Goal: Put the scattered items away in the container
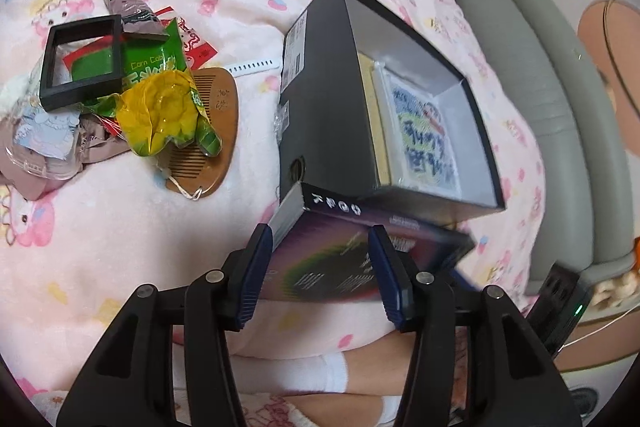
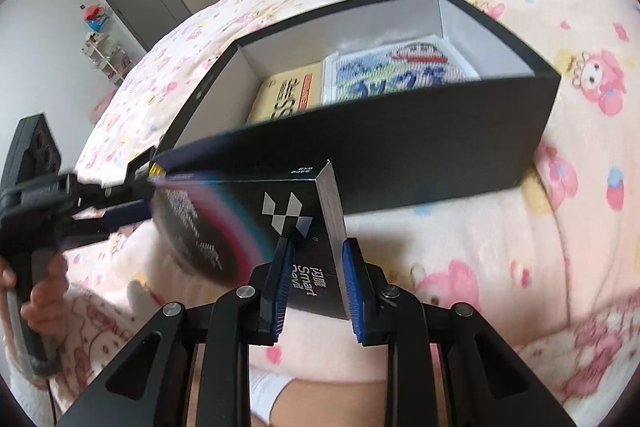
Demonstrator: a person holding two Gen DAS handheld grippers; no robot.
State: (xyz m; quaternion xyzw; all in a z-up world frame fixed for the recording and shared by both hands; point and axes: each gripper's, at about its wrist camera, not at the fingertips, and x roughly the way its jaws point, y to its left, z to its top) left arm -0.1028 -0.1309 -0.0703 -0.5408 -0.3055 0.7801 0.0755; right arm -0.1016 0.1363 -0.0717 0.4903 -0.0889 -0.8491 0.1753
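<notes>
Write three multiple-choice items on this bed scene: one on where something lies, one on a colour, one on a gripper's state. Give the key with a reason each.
1. Where does the wooden comb lie?
A. inside the black box
B. on the blanket, partly under the snack bags
C. on the grey sofa

2. What colour are the inner walls of the black box?
A. white
B. red
C. green

3. What is the right gripper doing?
A. hanging open over the pile
B. clamping the dark flat box by its edge
C. gripping the comb

Key: B, the comb sticks out from beneath the green and yellow snack bags on the pink blanket; A, the box lining shows white in both views; B, its blue pads press both faces of the flat box's edge.
</notes>
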